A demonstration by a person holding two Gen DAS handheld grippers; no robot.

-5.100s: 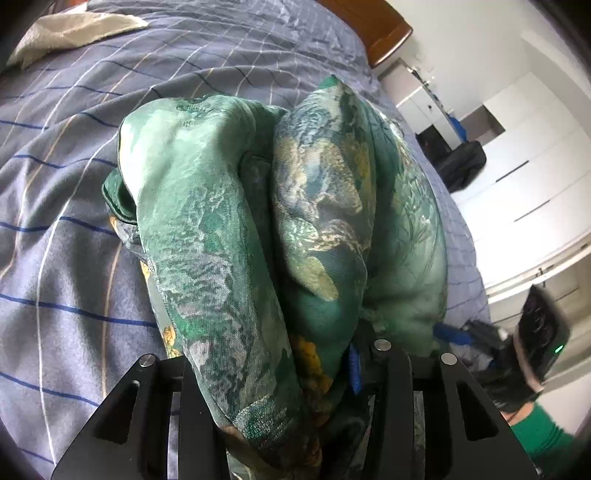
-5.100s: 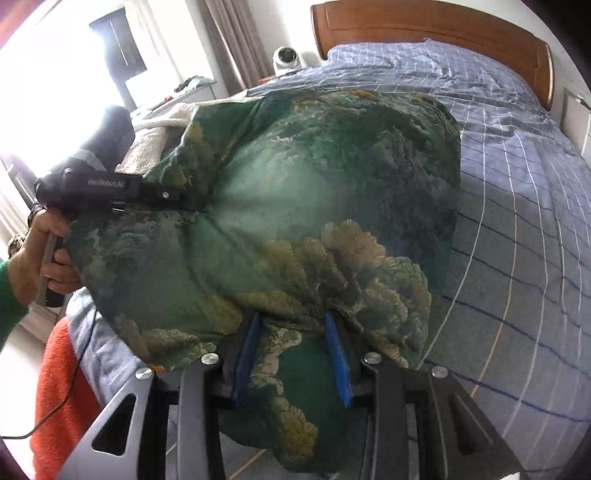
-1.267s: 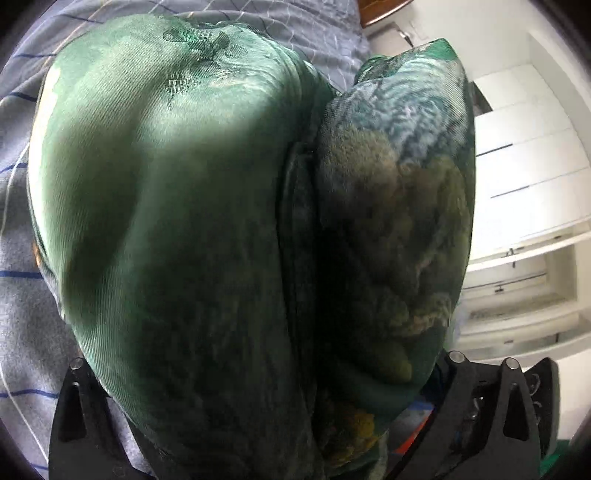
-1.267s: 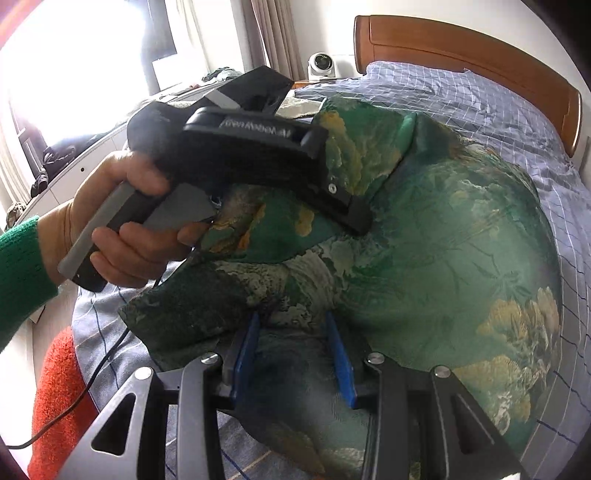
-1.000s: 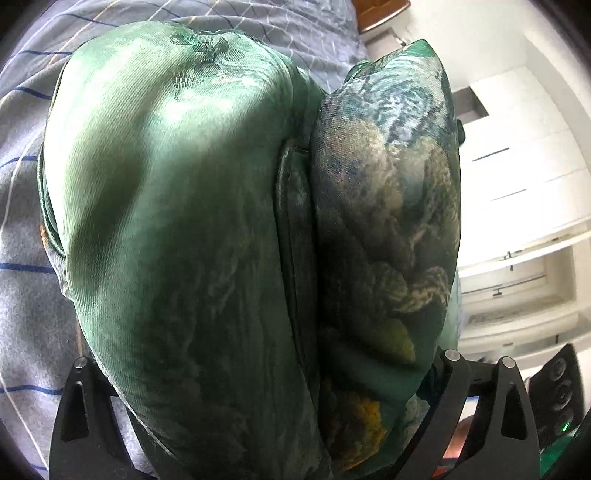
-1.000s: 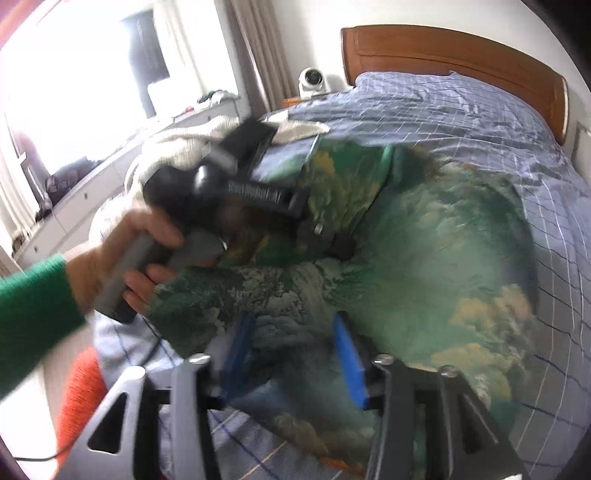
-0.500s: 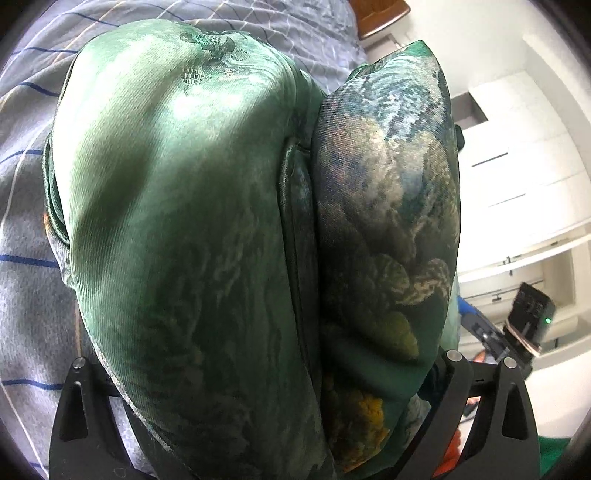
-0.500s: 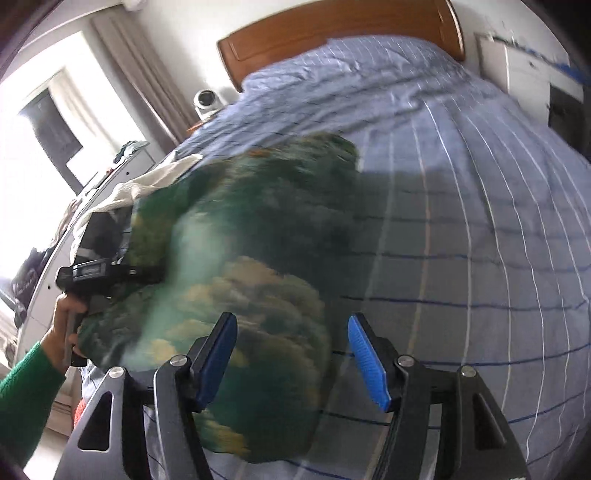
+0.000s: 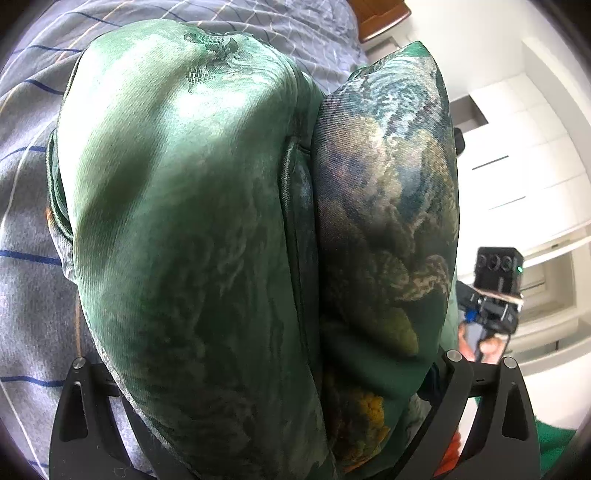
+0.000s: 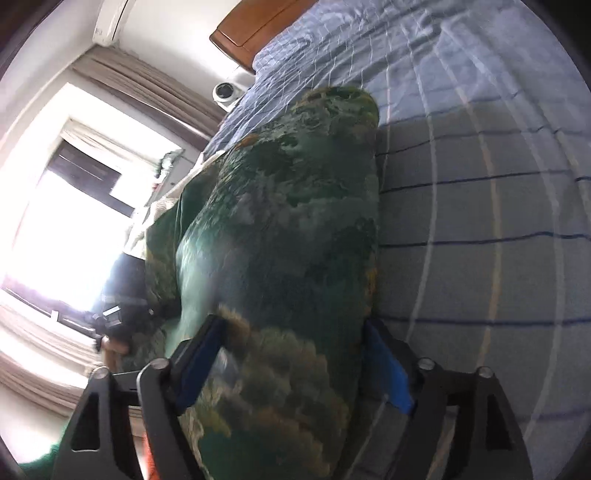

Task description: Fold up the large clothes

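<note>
A large, shiny green garment [image 9: 192, 221] with a printed pattern of gold and teal foliage is lying bunched on a grey-blue bed cover [image 10: 498, 184] crossed by thin blue and white lines. In the left wrist view the fabric is bulging into two thick folds that fill the frame, and the left gripper [image 9: 266, 435] is standing wide, its black arms flanking the bundle; whether its pads are pressing the cloth cannot be told, as fabric is hiding them. In the right wrist view the right gripper [image 10: 295, 354] is straddling one end of the folded roll, its jaws having just been opening, the blue-padded fingers [image 10: 201, 358] standing wide on either side with the cloth between them. A wooden headboard [image 10: 255, 26] is showing beyond.
</note>
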